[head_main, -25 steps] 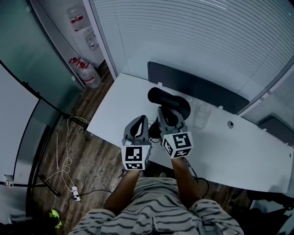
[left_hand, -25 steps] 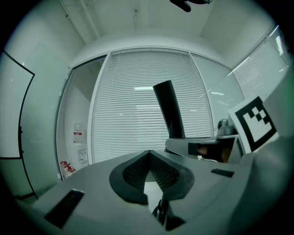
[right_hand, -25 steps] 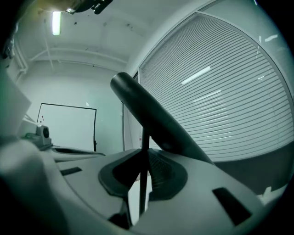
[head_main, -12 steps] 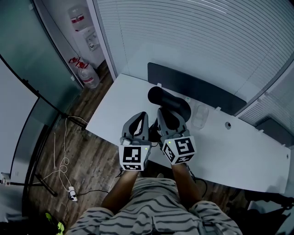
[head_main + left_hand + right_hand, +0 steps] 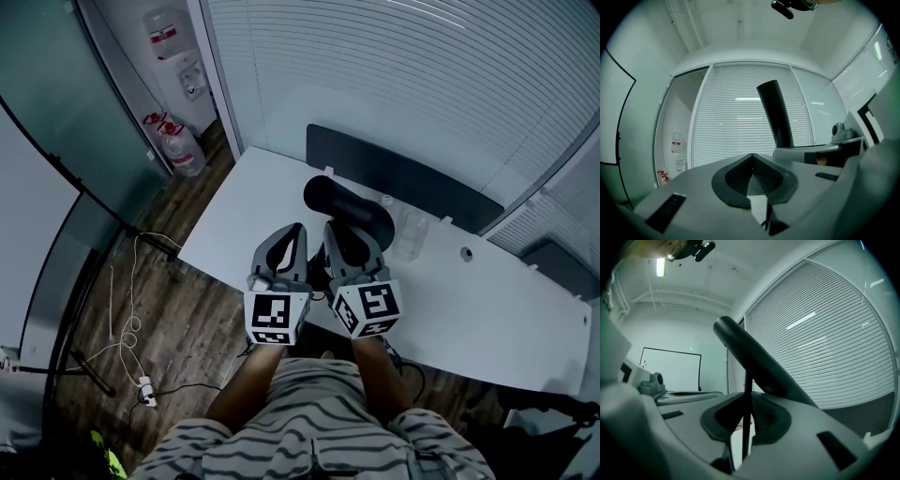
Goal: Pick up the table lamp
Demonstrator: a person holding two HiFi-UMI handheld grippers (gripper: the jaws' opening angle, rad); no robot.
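Note:
The table lamp (image 5: 349, 209) is black, with a long tube-shaped head on a thin stem. In the right gripper view the thin stem (image 5: 746, 420) runs upright between the jaws, and the head (image 5: 757, 363) slants across above them. My right gripper (image 5: 345, 236) (image 5: 747, 399) is shut on that stem. My left gripper (image 5: 289, 240) (image 5: 751, 159) hangs beside it on the left, shut, with nothing between its pads. From the left gripper view the lamp head (image 5: 776, 115) rises to the right. The lamp's base is hidden behind the grippers.
A white table (image 5: 487, 300) stands by the blinds, with a dark panel (image 5: 403, 180) along its far edge and a clear cup (image 5: 411, 234) beside the lamp. On the wooden floor to the left are water jugs (image 5: 183, 148), a dispenser (image 5: 178, 42) and loose cables (image 5: 131, 323).
Both grippers have risen a little toward the head camera, and the lamp has come up with the right one. The jaws stand as before.

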